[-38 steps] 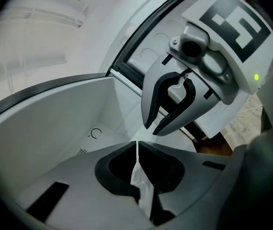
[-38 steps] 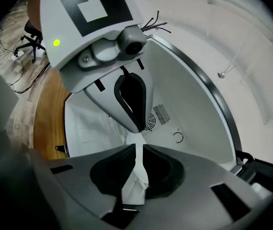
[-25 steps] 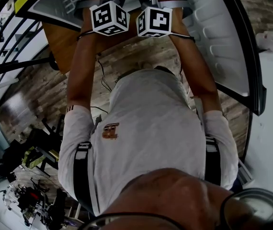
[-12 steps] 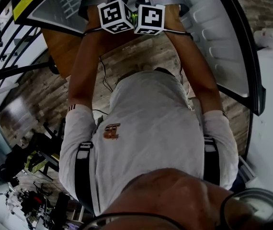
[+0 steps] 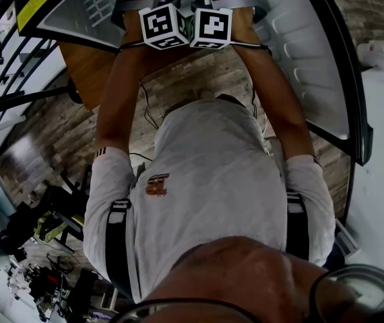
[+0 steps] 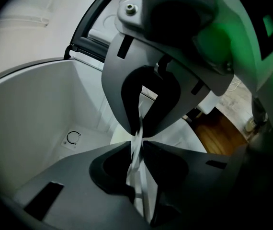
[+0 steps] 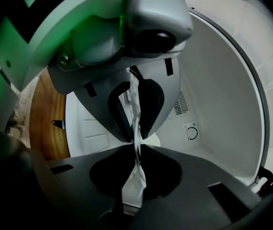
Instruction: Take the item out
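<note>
- White cabinet walls (image 6: 36, 114) curve round both grippers, with a wood floor (image 5: 199, 76) beyond the rim.
- One thin white sheet (image 7: 136, 123) hangs edge-on, its long axis running from 12 to 6 o'clock.
- Two grippers: the right gripper (image 7: 137, 145) is pinched on the sheet. The left gripper (image 6: 139, 140) is closing its jaws on it.
- One dial (image 7: 191, 132) sits at 3 o'clock, with bare wall around it.
</note>
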The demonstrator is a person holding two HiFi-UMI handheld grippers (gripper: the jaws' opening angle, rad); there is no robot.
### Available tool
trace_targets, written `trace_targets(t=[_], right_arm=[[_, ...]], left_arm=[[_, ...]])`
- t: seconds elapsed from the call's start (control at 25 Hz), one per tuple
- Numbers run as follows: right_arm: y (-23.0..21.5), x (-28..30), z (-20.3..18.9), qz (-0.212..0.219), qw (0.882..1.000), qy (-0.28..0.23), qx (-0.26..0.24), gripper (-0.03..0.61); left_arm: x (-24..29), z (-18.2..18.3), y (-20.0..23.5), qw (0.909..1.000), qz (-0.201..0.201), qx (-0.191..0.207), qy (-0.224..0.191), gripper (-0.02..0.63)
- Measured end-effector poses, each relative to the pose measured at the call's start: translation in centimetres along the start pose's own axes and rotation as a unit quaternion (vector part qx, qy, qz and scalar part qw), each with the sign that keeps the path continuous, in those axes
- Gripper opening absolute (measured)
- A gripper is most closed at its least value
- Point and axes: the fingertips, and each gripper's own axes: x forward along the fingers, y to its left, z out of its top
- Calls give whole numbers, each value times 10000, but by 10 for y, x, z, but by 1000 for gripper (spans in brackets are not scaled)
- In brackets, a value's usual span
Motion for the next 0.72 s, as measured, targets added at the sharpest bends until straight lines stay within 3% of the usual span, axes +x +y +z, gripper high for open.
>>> trace_targets(t=[0.2, 0.4, 0.72], right_arm=[[3, -3, 0, -158, 9999, -17, -66, 49], [-2, -12, 4, -338, 9993, -151, -16, 44], [-7, -30, 12, -515, 9982, -302, 49, 45]], left_arm=[[-2, 2, -5, 9997, 188, 120, -54, 84], [-11, 8, 2, 9974, 624, 353, -115, 49], [-29, 16, 1, 9954, 842, 434, -142, 51]])
